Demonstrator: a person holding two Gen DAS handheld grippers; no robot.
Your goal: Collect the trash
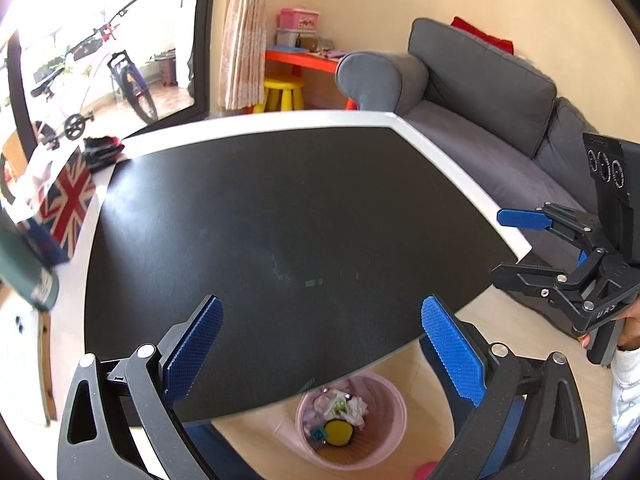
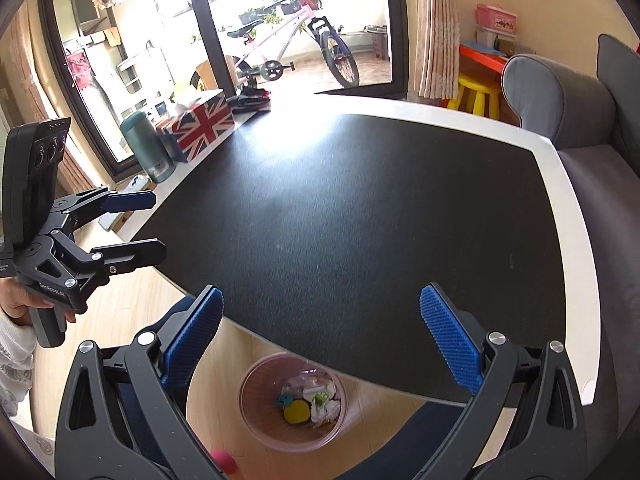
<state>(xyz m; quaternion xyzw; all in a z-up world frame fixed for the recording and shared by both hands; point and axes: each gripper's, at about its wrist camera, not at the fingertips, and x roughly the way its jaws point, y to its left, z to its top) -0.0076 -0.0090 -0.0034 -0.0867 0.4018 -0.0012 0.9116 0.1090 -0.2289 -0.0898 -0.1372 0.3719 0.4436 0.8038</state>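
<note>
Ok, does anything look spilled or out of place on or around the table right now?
Nothing stands out. The black table looks bare in the middle, the trash sits inside the pink bin on the floor, and both grippers, left and right, are open and hold nothing.

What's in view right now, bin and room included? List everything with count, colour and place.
Table: one, black top with white border, centre; no loose trash visible on it.
Waste bin: one, pink, on the floor below the table's near edge.
Trash: several pieces inside the bin, white crumpled paper, a yellow round item, teal and green bits.
Flag box: one, red, white and blue, far left table edge.
Flask: one, dark green, beside the flag box.
Sofa: one, grey, right of the table.
Stool: one, yellow, by the curtain.
Bicycle: one, white, outside the glass door.
Left gripper: jaws open, empty.
Right gripper: jaws open, empty.
</note>
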